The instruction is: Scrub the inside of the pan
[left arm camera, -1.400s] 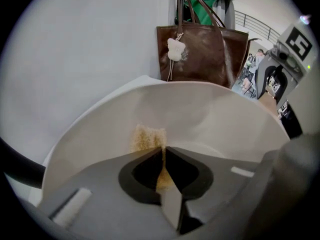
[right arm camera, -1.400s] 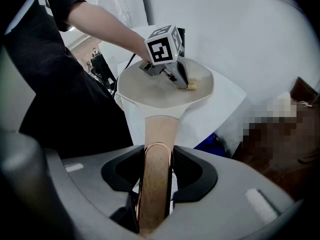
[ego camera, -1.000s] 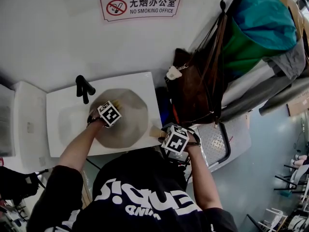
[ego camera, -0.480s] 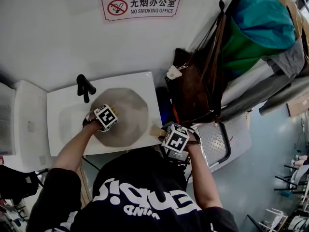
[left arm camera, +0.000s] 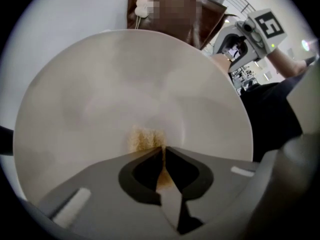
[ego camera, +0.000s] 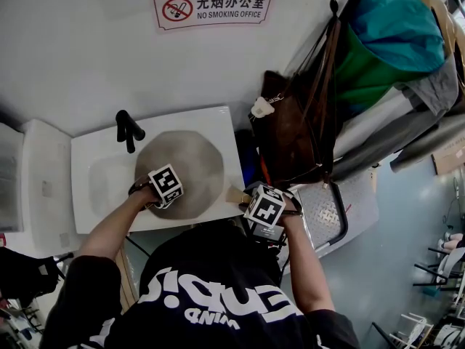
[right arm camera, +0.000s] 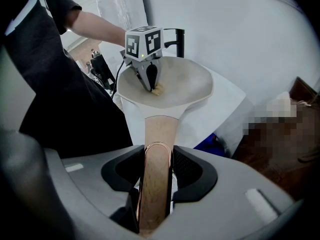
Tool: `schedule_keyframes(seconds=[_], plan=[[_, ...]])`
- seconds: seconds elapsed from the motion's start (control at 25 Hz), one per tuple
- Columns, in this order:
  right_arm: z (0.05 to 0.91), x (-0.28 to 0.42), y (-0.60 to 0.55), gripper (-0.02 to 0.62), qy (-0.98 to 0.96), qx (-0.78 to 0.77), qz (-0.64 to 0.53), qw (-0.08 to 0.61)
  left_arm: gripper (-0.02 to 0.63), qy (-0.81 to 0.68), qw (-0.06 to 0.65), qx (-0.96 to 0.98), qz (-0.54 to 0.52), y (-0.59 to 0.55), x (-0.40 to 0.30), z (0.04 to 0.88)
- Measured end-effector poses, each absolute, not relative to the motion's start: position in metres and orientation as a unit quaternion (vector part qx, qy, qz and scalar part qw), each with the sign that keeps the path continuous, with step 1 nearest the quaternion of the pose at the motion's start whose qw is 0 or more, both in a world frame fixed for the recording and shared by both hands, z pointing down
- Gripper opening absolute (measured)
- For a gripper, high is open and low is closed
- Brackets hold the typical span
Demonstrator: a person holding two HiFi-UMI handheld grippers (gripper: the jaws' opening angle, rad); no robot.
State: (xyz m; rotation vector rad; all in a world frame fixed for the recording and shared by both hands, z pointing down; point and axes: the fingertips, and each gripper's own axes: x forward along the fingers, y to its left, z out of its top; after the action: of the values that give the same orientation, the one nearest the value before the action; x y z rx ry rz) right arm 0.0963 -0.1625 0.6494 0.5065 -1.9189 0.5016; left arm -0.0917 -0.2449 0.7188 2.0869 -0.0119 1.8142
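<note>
The pan is pale cream inside, round and shallow, with a smooth matte surface. It has a light wooden handle with a copper-coloured ring at the end. The pan lies in the white sink. The right gripper has its jaws clamped on the end of the handle, which runs straight forward from between them to the bowl ahead. The left gripper has its jaws almost together, pinching a small tan scrub pad. The pad sticks out just beyond the jaw tips and touches the pan's inner surface.
</note>
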Motion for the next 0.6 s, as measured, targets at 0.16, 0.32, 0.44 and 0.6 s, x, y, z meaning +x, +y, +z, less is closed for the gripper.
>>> schedule_keyframes(seconds=[0.16, 0.32, 0.44, 0.6], plan=[[0.650, 0.096, -0.162, 0.170, -0.800, 0.211, 0.210, 0.521, 0.021, 0.021, 0.213, 0.748, 0.628, -0.226, -0.075, 0.719], [0.649, 0.095, -0.162, 0.170, -0.801, 0.210, 0.210, 0.519, 0.021, 0.029, 0.215, 0.757, 0.617, -0.218, -0.059, 0.720], [0.649, 0.095, -0.161, 0.170, -0.803, 0.207, 0.212, 0.517, 0.021, 0.035, 0.219, 0.764, 0.606, -0.214, -0.045, 0.721], [0.649, 0.095, -0.161, 0.170, -0.802, 0.206, 0.212, 0.519, 0.021, 0.036, 0.224, 0.775, 0.590, -0.216, -0.021, 0.721]])
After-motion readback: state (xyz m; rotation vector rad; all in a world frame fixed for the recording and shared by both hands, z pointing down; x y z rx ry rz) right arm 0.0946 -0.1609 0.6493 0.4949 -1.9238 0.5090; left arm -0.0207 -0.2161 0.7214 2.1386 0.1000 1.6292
